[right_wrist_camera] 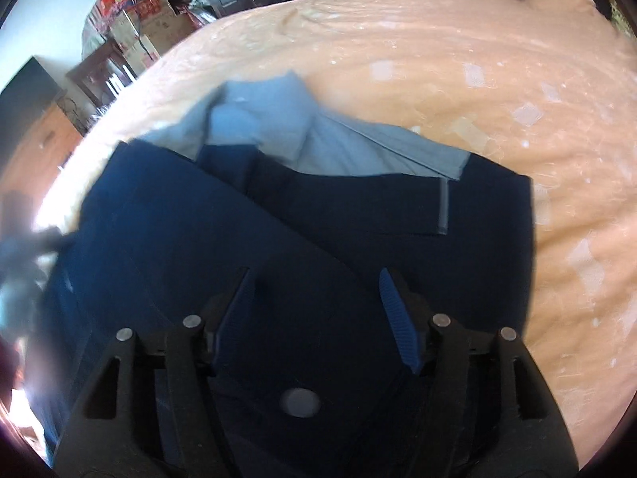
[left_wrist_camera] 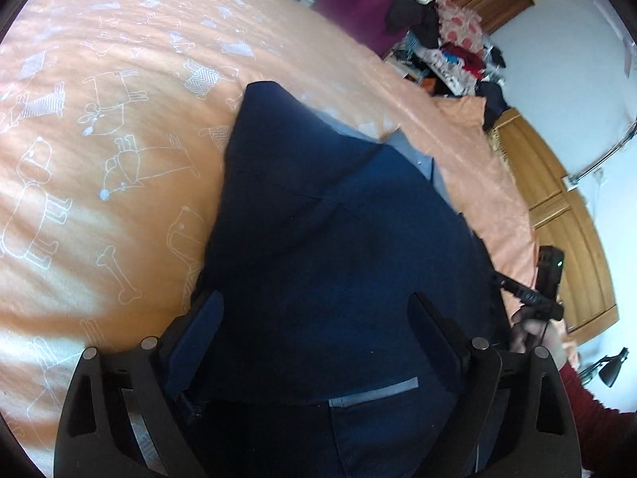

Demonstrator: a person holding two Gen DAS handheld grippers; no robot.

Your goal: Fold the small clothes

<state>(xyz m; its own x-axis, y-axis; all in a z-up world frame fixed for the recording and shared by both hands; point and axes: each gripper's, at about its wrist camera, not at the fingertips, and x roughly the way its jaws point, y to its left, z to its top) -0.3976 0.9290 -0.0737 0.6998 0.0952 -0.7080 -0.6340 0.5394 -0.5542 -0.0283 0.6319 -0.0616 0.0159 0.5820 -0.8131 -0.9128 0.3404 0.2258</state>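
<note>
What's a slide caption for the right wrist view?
Open right gripper above a navy garment with light-blue lining, on a peach bedspread.

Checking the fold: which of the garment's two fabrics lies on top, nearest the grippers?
The navy fabric; it overlaps the light blue fabric, which shows only along the far edge.

The folded garment (left_wrist_camera: 338,247) lies on the bed (left_wrist_camera: 99,139), its inner layer (right_wrist_camera: 318,147) poking out at twelve o'clock. Both claws hang over its near edge, the right claw (right_wrist_camera: 314,298) at three o'clock of the left claw (left_wrist_camera: 314,318).
</note>
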